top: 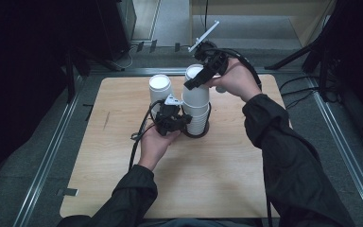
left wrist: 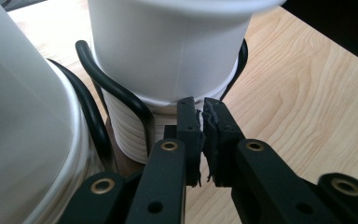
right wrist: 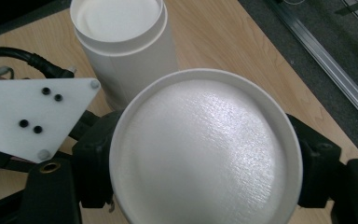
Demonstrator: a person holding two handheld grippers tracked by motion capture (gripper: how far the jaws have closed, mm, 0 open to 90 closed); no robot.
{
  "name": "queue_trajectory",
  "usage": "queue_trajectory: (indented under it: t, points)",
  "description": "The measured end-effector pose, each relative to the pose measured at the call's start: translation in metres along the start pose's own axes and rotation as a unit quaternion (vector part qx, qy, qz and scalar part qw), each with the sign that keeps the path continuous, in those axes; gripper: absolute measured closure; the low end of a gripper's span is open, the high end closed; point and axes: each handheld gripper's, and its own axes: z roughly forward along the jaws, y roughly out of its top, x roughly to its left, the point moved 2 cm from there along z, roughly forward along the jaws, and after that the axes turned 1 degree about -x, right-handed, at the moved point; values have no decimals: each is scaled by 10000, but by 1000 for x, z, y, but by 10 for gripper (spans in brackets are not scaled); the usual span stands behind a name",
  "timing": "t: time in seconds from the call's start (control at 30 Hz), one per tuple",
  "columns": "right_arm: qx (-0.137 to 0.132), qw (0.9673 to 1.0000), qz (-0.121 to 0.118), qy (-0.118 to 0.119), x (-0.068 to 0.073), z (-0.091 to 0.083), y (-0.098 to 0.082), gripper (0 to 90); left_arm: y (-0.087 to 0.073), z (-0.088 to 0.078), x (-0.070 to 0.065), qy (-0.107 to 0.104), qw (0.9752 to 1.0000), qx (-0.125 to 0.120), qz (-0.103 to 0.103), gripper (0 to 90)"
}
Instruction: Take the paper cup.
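Gripping the top paper cup (top: 196, 97) by its sides, my right tongs (top: 203, 80) are clamped on it, one black pad on each flank, as the right gripper view shows with the cup's white closed end (right wrist: 205, 144) sitting between them. That cup is standing upside down at the head of a stack of nested paper cups (top: 197, 120) near the middle of the wooden surface (top: 217, 179), and the stack is sitting in a black wire holder (top: 208, 124) whose loops are curving up around its lower part. The stack's long axis is running straight up from the surface, so I am judging that the cup has to come away along that line, upward, with no sideways tilt.

My left tongs (top: 182, 122) are working low on the left of the stack. In the left gripper view they are nearly together, with just a thin gap between the worn pads (left wrist: 189, 135), and they are pointing at the ribbed rims of the nested cups (left wrist: 126, 130) just beside a black wire (left wrist: 121, 95). I cannot tell whether they are pinching anything or merely bracing there.

A second column of white cups (top: 160, 90) is standing just beside the stack, farther back and to its left, close to it without my being able to say that they touch. The right hand (top: 234, 80) is nearer the top cup, while the left is nearer the holder's base.
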Motion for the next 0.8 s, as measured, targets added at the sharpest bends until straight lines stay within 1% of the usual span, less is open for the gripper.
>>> queue_trajectory:
  t: [0.03,0.1,0.13,0.17,0.23,0.27,0.3,0.4,0.43,0.47,0.5,0.53,0.57,0.6,0.7,0.73,0.77,0.8]
  points:
    - [0,10000,0,0,0,0,0,247,0,0,0,3,10000,-1,-2,844]
    - [-26,10000,2,-11,1,-11,4,247,0,0,-1,25,10000,19,33,837]
    - [-26,10000,2,-11,1,-11,4,247,0,0,-1,24,10000,17,38,837]
    - [-38,10000,-21,-53,2,-18,7,248,0,0,-1,16,10000,17,48,835]
    - [-91,9999,-79,-120,4,-27,9,248,0,0,-1,3,10000,26,48,826]
    - [-91,9999,-79,-120,4,-27,9,248,0,0,-1,3,10000,26,48,822]
    - [-170,9998,-80,-111,6,-36,10,249,0,0,-1,-9,10000,16,68,816]
    - [-215,9996,-136,-124,10,-50,11,249,0,0,-2,-31,10000,14,64,787]
    - [-215,9996,-136,-124,10,-50,11,249,0,0,-2,-31,10000,14,64,784]
    - [-230,9996,-137,-91,11,-59,11,249,0,0,-2,-41,10000,19,61,778]
    - [-230,9996,-137,-91,11,-59,11,249,0,0,-2,-41,10000,19,61,775]
    - [-252,9996,-133,-87,13,-67,10,249,0,0,-2,-61,9999,20,81,771]
    - [-252,9996,-133,-87,13,-67,10,249,0,0,-2,-61,9999,20,81,762]
    - [-242,9996,-117,-87,15,-73,7,249,0,0,-3,-70,9999,16,87,754]
    - [-206,9996,-157,-86,19,-81,0,249,0,0,-4,-104,9999,6,107,705]
    - [-186,9997,-161,-80,20,-83,-3,249,1,-1,-5,-353,9993,-105,-32,666]
    - [-186,9997,-161,-80,20,-83,-3,249,1,-1,-5,-353,9993,-105,-32,622]
    - [-222,9996,-169,-47,24,-87,-9,249,3,-4,-7,-520,9984,-238,-48,600]
